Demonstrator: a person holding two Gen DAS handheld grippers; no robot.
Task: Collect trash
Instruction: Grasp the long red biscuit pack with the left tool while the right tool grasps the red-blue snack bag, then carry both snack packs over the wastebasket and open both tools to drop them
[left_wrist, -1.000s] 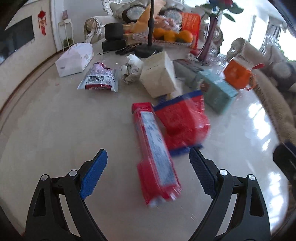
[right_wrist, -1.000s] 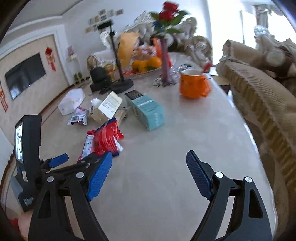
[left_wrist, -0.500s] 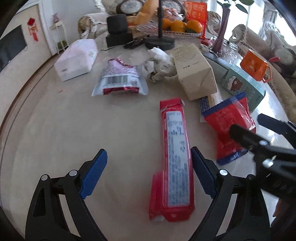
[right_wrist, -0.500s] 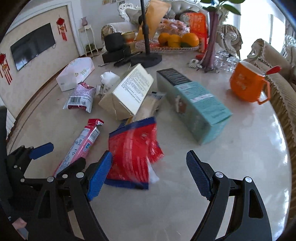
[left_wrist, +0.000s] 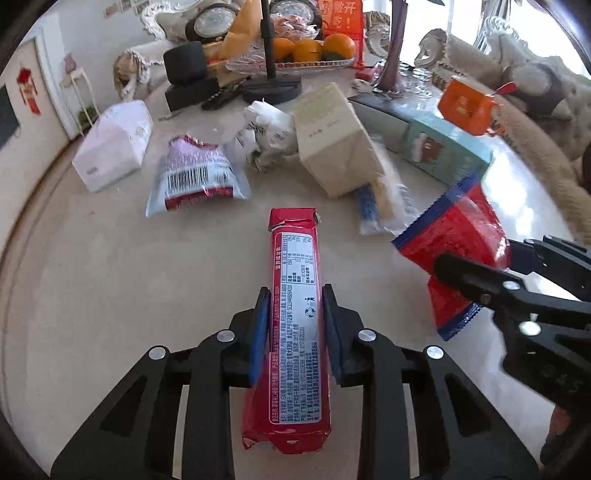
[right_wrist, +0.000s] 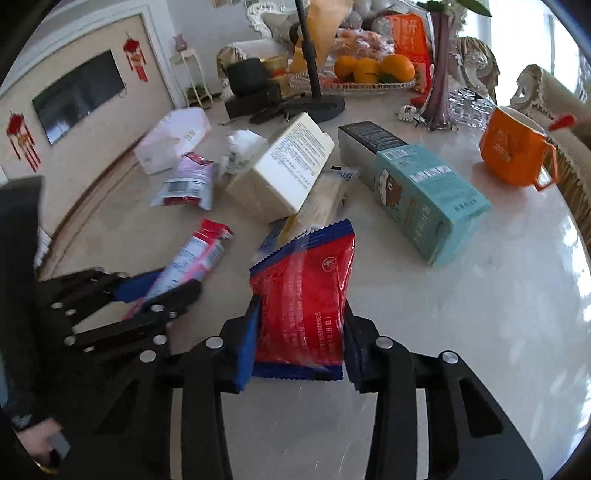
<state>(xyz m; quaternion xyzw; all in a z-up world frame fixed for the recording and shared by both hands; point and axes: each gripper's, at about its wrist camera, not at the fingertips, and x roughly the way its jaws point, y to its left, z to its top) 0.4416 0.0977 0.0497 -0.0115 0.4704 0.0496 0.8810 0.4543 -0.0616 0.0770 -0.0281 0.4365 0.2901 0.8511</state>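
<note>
- Left wrist view: left claw (left_wrist: 294, 314) has just closed, clamped across long red wrapper (left_wrist: 295, 317), whose long axis runs straight ahead on the bench (left_wrist: 110, 280).
- Right claw (right_wrist: 300, 334), likewise just closed, pinches red-and-blue packet (right_wrist: 306, 295); lifting comes next, probably.

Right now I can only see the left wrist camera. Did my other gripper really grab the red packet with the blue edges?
Observer: Yes. In the right wrist view the right gripper has just been closing, and its pads press both sides of the red packet.
Operator: Who's behind my left one?
Observer: A hand shows low in the corner behind the left gripper, which is clamped on the long red wrapper.
Operator: Is there a TV in the room?
Observer: Yes, a dark screen hangs on the wall.
</note>
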